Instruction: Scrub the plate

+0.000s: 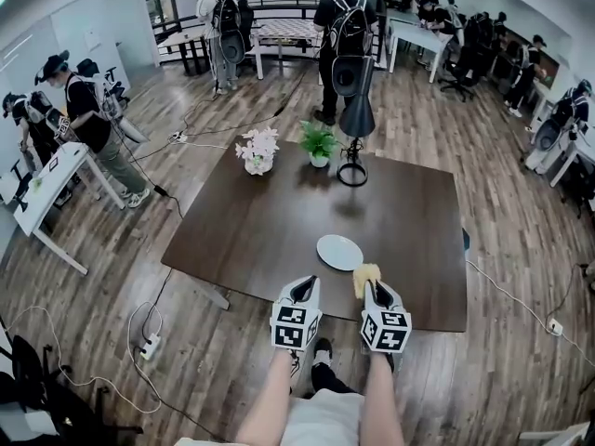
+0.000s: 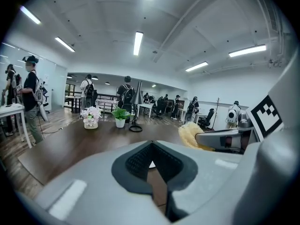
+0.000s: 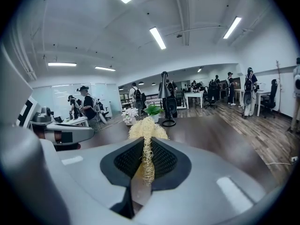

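Note:
A white oval plate (image 1: 339, 252) lies near the front edge of the dark brown table (image 1: 251, 230). Just right of and nearer than the plate, my right gripper (image 1: 369, 284) is shut on a yellow fibrous scrubber (image 1: 365, 273). In the right gripper view the scrubber (image 3: 146, 128) sticks out between the pads of that gripper (image 3: 146, 156). My left gripper (image 1: 304, 289) hangs over the table's front edge, left of the plate, shut with nothing in it. The left gripper view shows its own jaws (image 2: 152, 161) closed, with the scrubber (image 2: 190, 134) off to the right.
At the table's far side stand a flower vase (image 1: 258, 151), a small potted plant (image 1: 319, 143) and a black lamp (image 1: 354, 119). Cables and a power strip (image 1: 149, 346) lie on the wooden floor. Several people stand at other desks around the room.

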`<state>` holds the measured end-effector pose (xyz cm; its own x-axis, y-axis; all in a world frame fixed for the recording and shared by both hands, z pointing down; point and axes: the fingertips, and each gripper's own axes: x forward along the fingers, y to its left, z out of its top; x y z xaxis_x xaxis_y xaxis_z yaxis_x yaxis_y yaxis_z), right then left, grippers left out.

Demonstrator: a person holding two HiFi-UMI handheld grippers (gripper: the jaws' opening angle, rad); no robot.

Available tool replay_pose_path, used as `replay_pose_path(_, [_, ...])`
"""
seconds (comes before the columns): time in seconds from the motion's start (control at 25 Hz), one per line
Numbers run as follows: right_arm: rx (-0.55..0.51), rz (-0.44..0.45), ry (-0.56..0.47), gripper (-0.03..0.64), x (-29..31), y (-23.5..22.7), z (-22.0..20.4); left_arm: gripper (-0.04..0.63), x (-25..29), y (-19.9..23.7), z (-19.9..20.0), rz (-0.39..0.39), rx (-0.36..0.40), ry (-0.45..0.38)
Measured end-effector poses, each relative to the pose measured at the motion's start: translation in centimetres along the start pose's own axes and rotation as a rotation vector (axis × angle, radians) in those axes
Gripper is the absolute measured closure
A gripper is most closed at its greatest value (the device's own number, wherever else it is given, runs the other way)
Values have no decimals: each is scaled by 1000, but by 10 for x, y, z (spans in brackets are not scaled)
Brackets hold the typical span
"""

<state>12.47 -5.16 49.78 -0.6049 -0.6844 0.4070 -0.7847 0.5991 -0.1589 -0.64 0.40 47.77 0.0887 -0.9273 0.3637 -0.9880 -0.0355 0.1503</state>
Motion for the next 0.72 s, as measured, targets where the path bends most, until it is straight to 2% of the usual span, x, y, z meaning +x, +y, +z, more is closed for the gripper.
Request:
replay_pose_path(0.44, [40, 18, -39, 555, 70, -22, 50, 594, 62, 28, 39, 9, 44, 10])
replay_pose_path(0.72, [71, 39, -33, 555, 122, -31, 65, 594, 98, 50, 53, 28, 62, 21])
